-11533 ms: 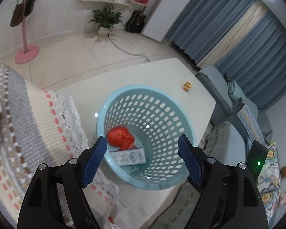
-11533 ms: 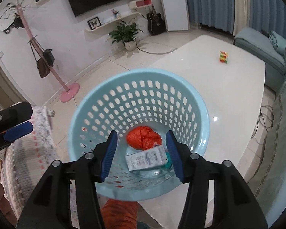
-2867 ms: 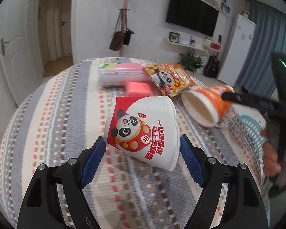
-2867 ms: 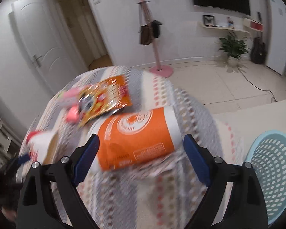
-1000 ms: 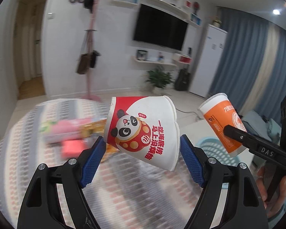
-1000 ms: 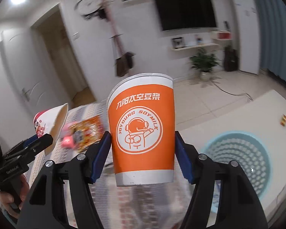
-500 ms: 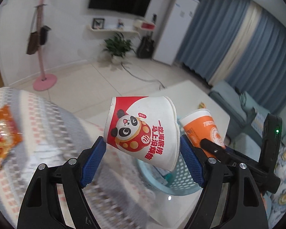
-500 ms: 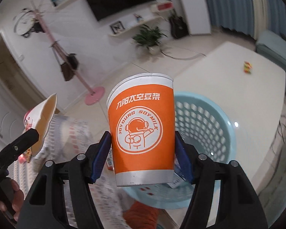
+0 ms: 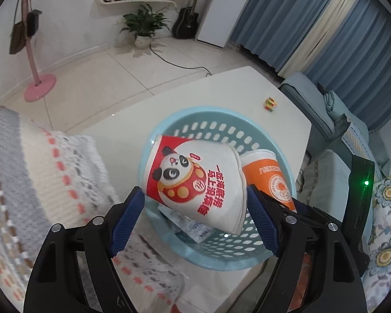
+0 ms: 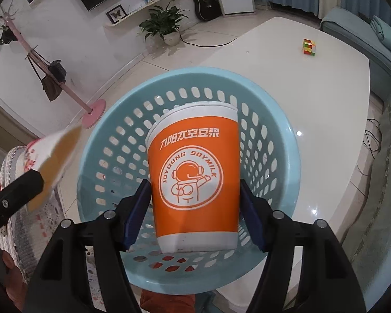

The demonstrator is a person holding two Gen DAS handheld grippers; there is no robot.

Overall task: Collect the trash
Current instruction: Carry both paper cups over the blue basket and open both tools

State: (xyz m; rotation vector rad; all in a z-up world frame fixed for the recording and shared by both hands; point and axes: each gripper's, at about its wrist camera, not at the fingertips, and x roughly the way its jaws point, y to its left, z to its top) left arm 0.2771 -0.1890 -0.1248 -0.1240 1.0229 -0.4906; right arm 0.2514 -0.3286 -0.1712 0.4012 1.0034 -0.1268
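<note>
Panda paper bowl [image 9: 193, 182], smooth white-red, flattened and tilted, sits between left claw [image 9: 195, 216] pads, jaws just eased wider, left pad barely touching. Orange glossy soy-milk cup [image 10: 195, 182], tapered, between right claw [image 10: 195, 208] pads, jaws also just loosening. Both hang over perforated blue plastic basket [image 10: 286, 140] on glossy white counter [image 10: 325, 104]. Wrapper [image 9: 193, 224] inside.

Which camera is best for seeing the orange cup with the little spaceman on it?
The right wrist view. There the orange cup fills the middle, with its spaceman picture and writing facing the camera, over the blue basket. In the left wrist view the panda cup hides much of it, so only a slice shows.
</note>
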